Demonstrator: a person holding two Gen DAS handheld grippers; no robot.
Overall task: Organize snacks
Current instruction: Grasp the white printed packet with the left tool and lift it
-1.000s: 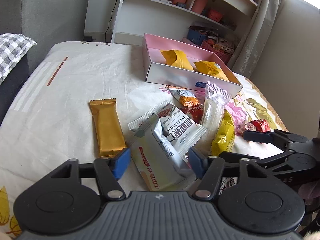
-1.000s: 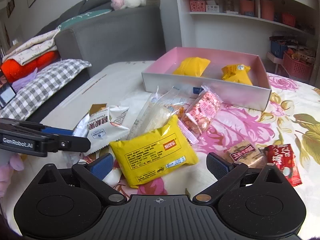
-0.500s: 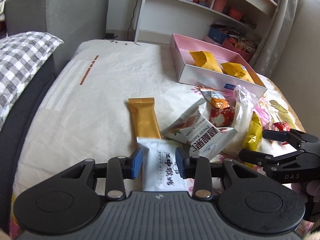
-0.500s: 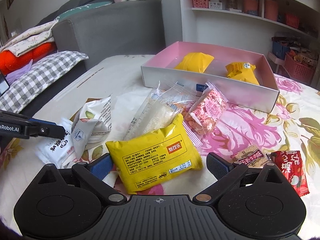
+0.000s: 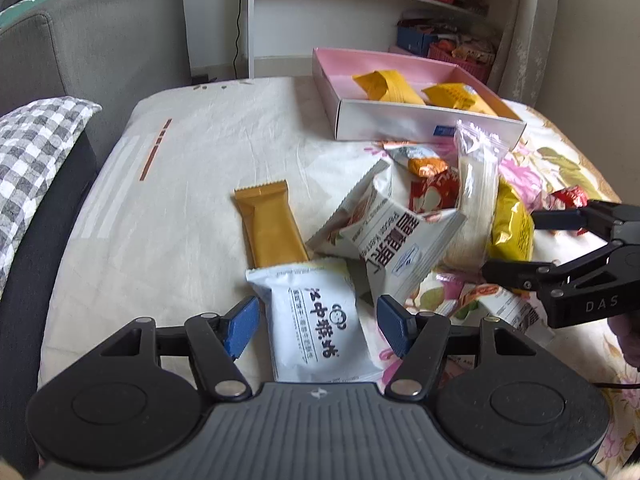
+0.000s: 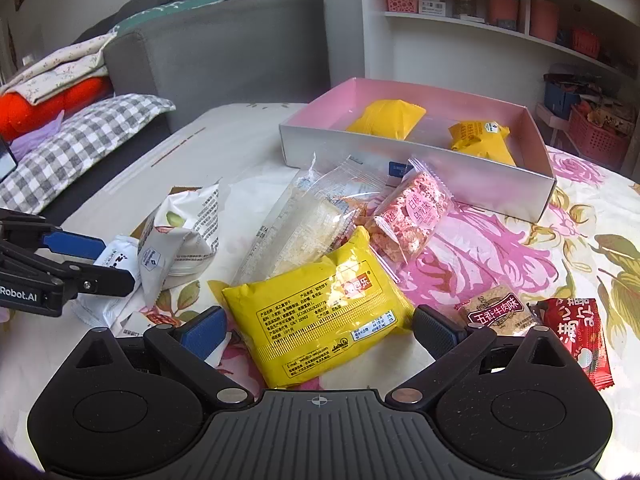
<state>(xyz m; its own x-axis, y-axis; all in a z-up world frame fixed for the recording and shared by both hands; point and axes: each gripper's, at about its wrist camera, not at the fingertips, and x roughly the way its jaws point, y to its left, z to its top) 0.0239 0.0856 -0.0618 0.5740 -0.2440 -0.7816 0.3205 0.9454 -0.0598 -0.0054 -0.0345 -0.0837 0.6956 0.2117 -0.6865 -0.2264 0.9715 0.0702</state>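
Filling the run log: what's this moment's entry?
left gripper: just opened, white packet between | right gripper: open around yellow packet | box: two packets

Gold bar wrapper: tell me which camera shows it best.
The left wrist view. There the gold bar wrapper lies flat and nearly whole on the cloth, only its near end under the white packet. The right wrist view shows just a brown corner behind the crumpled white bag.

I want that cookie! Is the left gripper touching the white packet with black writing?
Apart. The left wrist view shows the white packet with black writing between the left gripper pads, with bare cloth showing either side.
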